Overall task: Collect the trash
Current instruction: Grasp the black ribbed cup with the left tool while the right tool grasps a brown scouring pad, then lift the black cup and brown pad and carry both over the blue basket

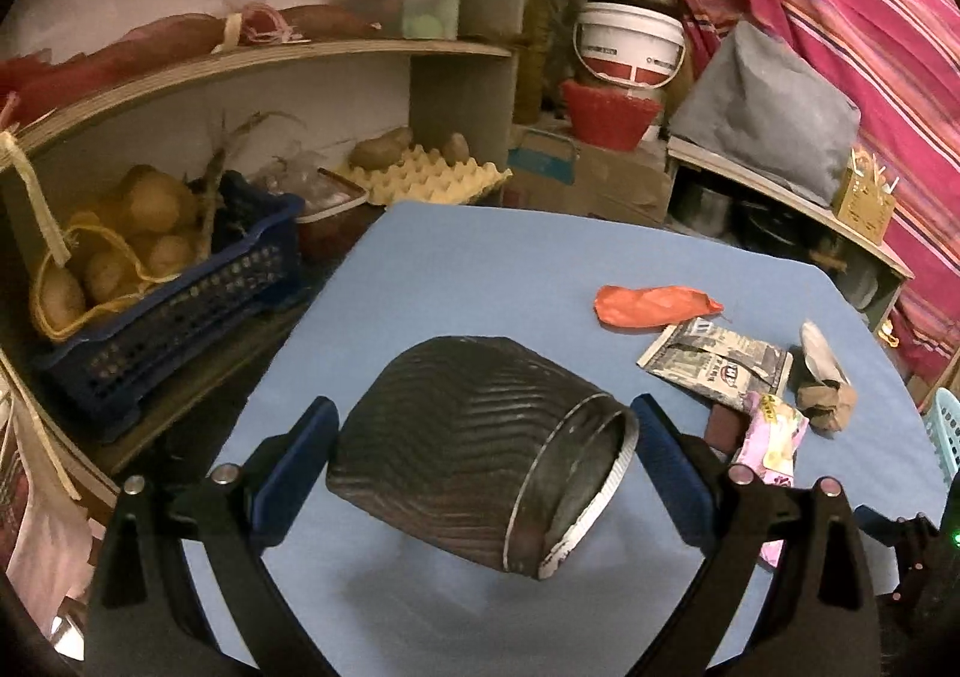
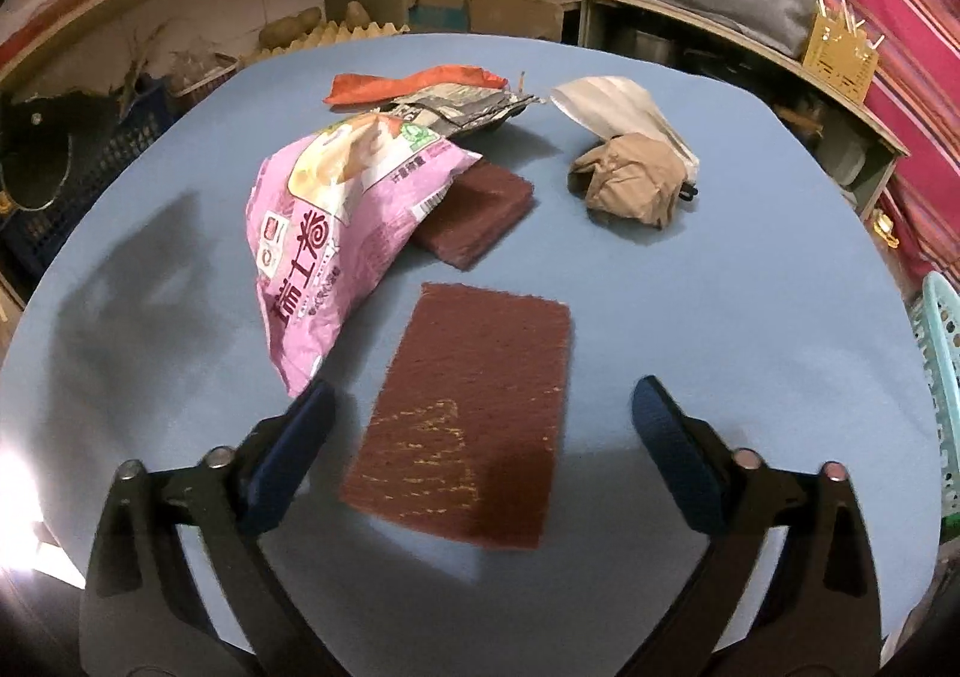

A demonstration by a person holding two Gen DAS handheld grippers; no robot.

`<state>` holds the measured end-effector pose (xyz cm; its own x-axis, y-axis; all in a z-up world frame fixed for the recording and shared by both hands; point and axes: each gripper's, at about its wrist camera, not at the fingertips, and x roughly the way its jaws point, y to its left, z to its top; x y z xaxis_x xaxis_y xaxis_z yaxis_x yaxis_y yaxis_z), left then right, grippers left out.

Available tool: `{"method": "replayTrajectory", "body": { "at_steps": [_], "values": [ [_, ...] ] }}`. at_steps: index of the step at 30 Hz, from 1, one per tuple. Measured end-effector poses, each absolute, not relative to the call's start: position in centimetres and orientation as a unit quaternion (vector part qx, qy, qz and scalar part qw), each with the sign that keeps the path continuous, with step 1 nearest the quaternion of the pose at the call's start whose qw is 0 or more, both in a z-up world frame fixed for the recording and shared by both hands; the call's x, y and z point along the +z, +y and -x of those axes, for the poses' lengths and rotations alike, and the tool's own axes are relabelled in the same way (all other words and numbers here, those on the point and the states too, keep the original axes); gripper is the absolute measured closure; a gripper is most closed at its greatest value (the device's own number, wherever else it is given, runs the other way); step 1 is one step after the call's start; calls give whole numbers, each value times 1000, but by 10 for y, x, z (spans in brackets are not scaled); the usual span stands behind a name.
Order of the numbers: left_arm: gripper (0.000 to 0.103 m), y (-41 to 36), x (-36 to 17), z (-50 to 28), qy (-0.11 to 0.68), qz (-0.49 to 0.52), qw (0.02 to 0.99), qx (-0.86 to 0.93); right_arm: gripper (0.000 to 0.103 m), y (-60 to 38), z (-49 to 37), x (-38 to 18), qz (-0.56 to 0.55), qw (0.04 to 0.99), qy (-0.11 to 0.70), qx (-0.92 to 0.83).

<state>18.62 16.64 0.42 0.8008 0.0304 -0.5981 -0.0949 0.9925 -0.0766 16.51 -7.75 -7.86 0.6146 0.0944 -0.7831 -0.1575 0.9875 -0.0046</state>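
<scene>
Now, left gripper (image 1: 483,458): I clamp the dark cup (image 1: 480,455).
Right gripper (image 2: 483,452): wide above the scouring pad (image 2: 465,407).
Risk: thin pad may slip my pinch.

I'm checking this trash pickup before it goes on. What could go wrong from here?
1. The left tool holds the dark ribbed cup tilted, mouth sideways; anything put in may slide out, and the cup might slip.
2. The right tool stands open over the flat brown pad, which lies flush on the blue table; the fingers may skid over it.
3. The pink wrapper lies beside the left finger and could get snagged.
</scene>
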Motion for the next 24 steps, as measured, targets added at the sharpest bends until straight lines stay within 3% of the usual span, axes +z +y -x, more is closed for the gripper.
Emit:
{"method": "replayTrajectory", "body": {
  "at_steps": [2,4,7,24],
  "values": [
    [8,171,3,-187,317,57,946,35,20,-77,-167,-80,32,896,436,72],
    [8,174,3,-188,319,60,945,37,34,-76,-168,-78,36,897,433,81],
    [8,173,3,-189,318,60,946,37,42,-78,-167,-77,36,896,433,88],
    [8,141,9,-199,311,57,949,21,43,-148,-182,-54,-9,906,418,66]
  ]
}}
